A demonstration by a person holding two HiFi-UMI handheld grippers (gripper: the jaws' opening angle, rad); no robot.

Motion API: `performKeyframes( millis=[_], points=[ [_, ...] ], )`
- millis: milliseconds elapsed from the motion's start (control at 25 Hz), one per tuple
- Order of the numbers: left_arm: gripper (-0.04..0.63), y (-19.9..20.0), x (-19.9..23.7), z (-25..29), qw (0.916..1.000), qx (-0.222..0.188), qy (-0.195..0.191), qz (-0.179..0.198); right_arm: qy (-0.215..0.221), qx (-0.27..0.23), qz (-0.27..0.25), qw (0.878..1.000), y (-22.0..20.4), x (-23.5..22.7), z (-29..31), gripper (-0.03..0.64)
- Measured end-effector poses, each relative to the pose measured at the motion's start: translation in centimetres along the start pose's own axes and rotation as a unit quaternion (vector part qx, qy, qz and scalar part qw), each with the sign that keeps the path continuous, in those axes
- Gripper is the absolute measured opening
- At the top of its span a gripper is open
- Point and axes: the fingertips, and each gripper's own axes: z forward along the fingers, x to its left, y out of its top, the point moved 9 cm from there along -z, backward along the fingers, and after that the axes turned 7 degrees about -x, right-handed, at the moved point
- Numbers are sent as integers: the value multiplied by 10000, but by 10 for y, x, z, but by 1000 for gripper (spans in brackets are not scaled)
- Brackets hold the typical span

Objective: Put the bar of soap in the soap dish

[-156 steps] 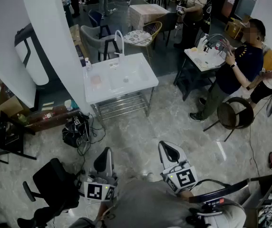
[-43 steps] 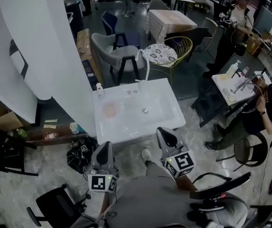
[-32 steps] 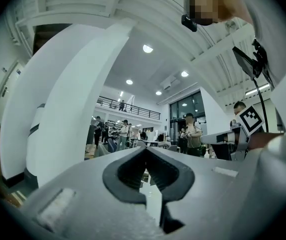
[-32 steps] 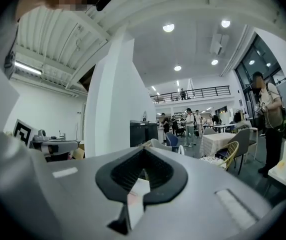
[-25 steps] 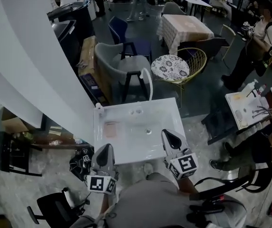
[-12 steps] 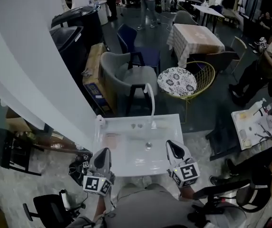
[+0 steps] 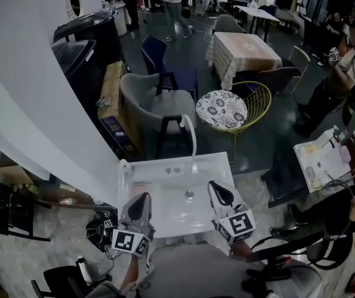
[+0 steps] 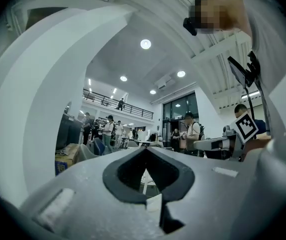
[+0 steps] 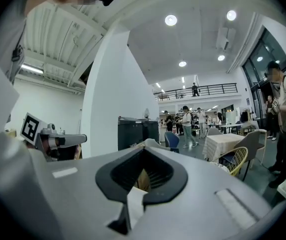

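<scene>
Seen from the head view, a white bench (image 7: pixel 220 166) with a sunken basin sits at lower centre, its drain (image 7: pixel 189 195) in the middle and a tall curved tap (image 7: pixel 192 138) rising from the far edge. The left gripper (image 7: pixel 143 198) and right gripper (image 7: pixel 217 190) both reach over the near edge of the bench, one on each side of the drain. In the left gripper view the grey fingers (image 8: pixel 78 189) are closed together with nothing between them. In the right gripper view the fingers (image 9: pixel 213 179) are likewise closed and empty. A small pale pinkish patch (image 7: pixel 141 184) lies on the flat left part of the bench, just above the left gripper's tip; it is too small to tell whether it is the bar of soap, the soap dish, or both. A small white bottle (image 7: pixel 123 165) stands at the bench's upper left corner. Beyond the bench are a grey chair (image 7: pixel 156 107) and a yellow wire chair (image 7: pixel 252 101) with a patterned cushion. A black bag (image 7: pixel 100 228) lies on the floor at lower left.
</scene>
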Motion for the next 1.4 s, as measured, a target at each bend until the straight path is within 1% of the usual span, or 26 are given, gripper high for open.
performKeyframes(
  millis=[80, 200, 440, 600, 760, 920, 960, 1000, 1040, 1120, 1200, 1400],
  points=[
    [0, 0, 2, 3, 9999, -50, -140, -23, -107, -85, 50, 9999, 1, 6, 1, 2],
    [0, -3, 7, 9, 9996, -148, -245, -29, -110, -242, 64, 9996, -3, 11, 7, 2],
    [0, -9, 8, 17, 9991, -297, -200, -229, -48, -521, 11, 9986, 3, 14, 15, 2],
    [0, -11, 8, 17, 9988, -346, -239, -255, -119, -834, -188, 9963, 12, 11, 17, 2],
    [0, -12, 13, 16, 9987, -362, -213, -283, -139, -1057, -244, 9940, 19, 8, 18, 2],
    [0, -12, 17, 14, 9989, -342, -191, -271, -349, -1144, -393, 9920, 22, 1, 16, 5],
    [0, -12, 19, 13, 9989, -343, -186, -254, -448, -1117, -381, 9920, 22, -3, 18, 126],
    [0, -12, 20, 12, 9990, -341, -179, -237, -554, -1021, -366, 9925, 21, -7, 20, 406],
    [0, -13, 22, 11, 9991, -332, -169, -225, -644, -901, -375, 9931, 20, -11, 23, 505],
    [0, -15, 25, 10, 9992, -296, -141, -222, -736, -732, -491, 9934, 19, -16, 28, 521],
    [0, -17, 28, 9, 9993, -258, -118, -240, -772, -654, -606, 9930, 19, -17, 29, 519],
    [0, -19, 29, 5, 9992, -215, -133, -294, -815, -526, -639, 9932, 15, -16, 27, 482]
  ],
)
